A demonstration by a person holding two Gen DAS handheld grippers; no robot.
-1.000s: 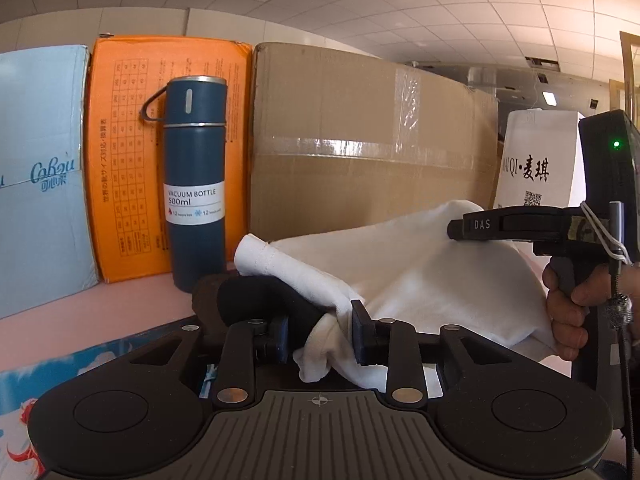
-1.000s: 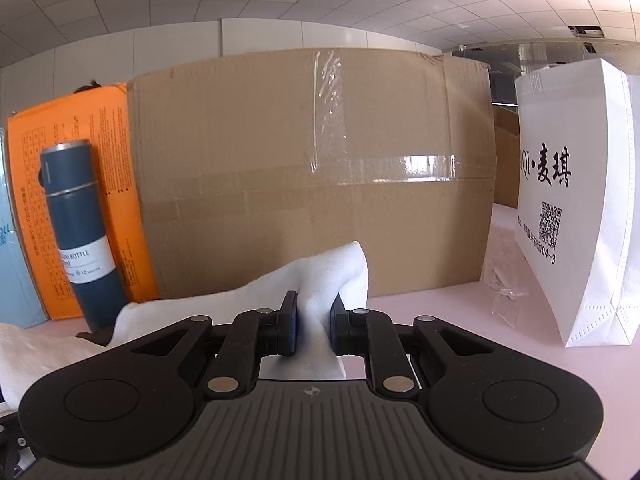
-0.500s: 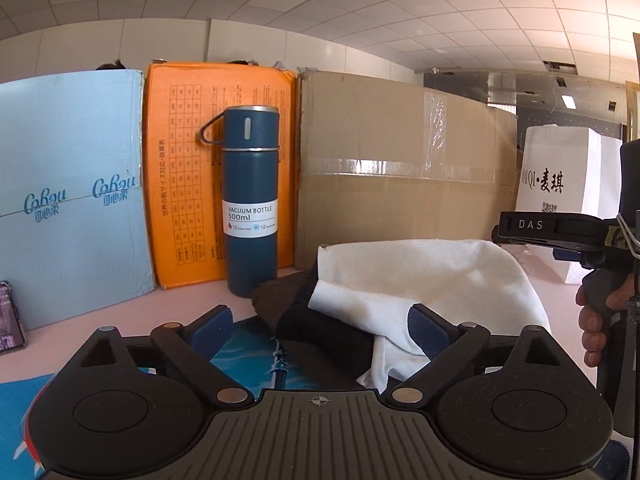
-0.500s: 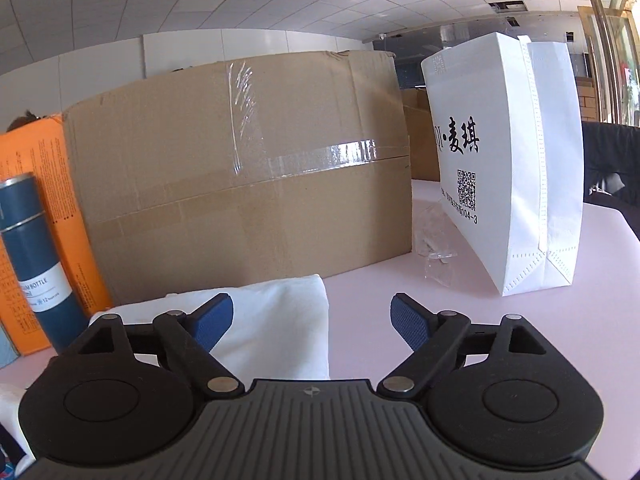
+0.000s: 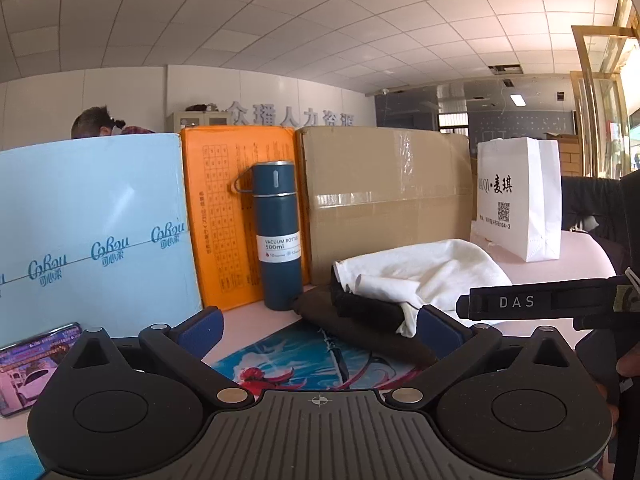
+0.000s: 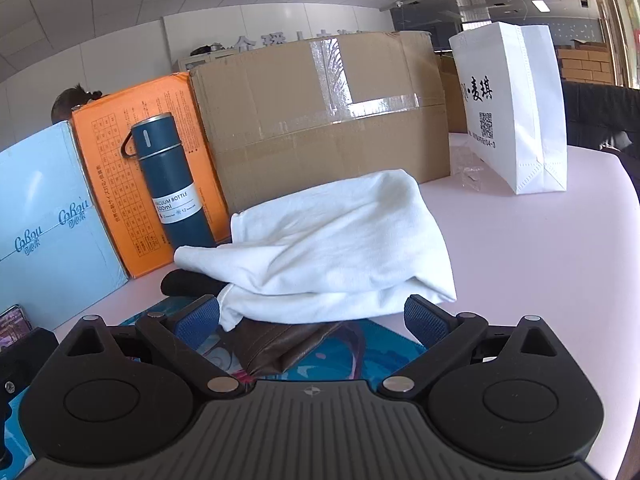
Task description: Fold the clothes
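Left gripper (image 5: 319, 330): jaws spread wide after just opening, with nothing between the pads. Right gripper (image 6: 312, 320): likewise wide apart, having just opened and gripping nothing; the white garment's lower edge lies just beyond its fingertips, not pressed by either pad.

White garment (image 6: 332, 248): lies loosely folded in a heap straight ahead of the right gripper, ahead and right of the left one, resting partly on a dark garment (image 5: 360, 320) and a brown leather item (image 6: 280, 346).

Surface: pale pink tabletop (image 6: 540, 272), bare to the right of the right gripper. A blue illustrated mat (image 5: 304, 360) lies directly beneath both grippers.

Beyond the garment stands a row of a light blue box (image 5: 92, 232), an orange box (image 5: 224, 208), a taped cardboard carton (image 6: 320, 120) and a white paper bag (image 6: 508, 108). A blue vacuum bottle (image 5: 278, 236) stands upright before the orange box. A phone (image 5: 36, 364) lies left of the left gripper.

Room: tiled ceiling (image 5: 320, 20), white wall with lettering. A person's head shows behind the boxes.
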